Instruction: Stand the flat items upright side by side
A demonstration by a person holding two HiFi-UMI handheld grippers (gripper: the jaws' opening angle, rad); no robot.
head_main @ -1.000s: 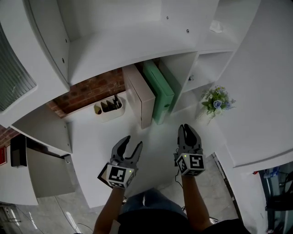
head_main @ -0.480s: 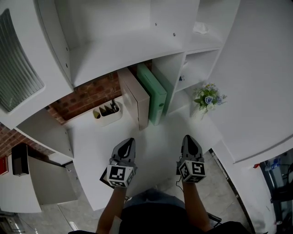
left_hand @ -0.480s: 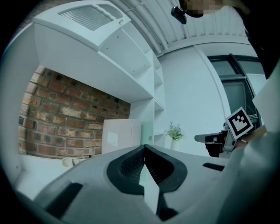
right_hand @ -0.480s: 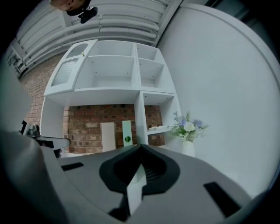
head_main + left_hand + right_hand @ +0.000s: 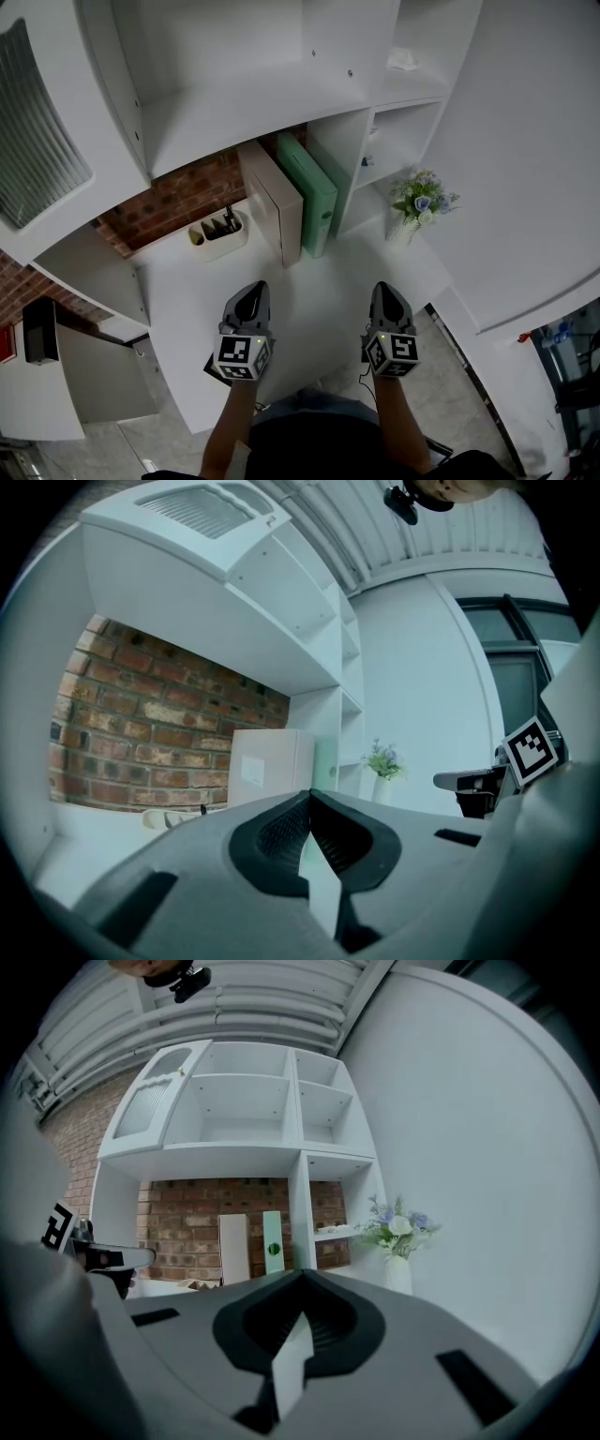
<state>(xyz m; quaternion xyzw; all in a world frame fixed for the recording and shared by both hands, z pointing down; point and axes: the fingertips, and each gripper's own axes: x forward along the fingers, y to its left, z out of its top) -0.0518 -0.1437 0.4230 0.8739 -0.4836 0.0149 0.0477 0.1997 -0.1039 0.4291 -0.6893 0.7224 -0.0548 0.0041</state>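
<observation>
A cream binder (image 5: 274, 202) and a green binder (image 5: 312, 192) stand upright side by side on the white desk (image 5: 187, 291), under the shelf and against its divider. Both show in the right gripper view, cream (image 5: 234, 1249) and green (image 5: 273, 1244); the left gripper view shows only the cream one (image 5: 267, 771). My left gripper (image 5: 255, 287) hovers over the desk's front part, shut and empty, well short of the binders. My right gripper (image 5: 386, 289) is level with it to the right, also shut with nothing held. Each gripper points toward the shelves.
A pale pen holder (image 5: 217, 232) sits left of the binders by the brick wall. A vase of flowers (image 5: 419, 202) stands at the desk's right end near the wall. White shelf compartments (image 5: 394, 141) rise above and right of the binders.
The left jaws, open a second ago, have shut on nothing. The right jaws closed their small gap, and the right gripper drew back from the binders toward the desk's front edge.
</observation>
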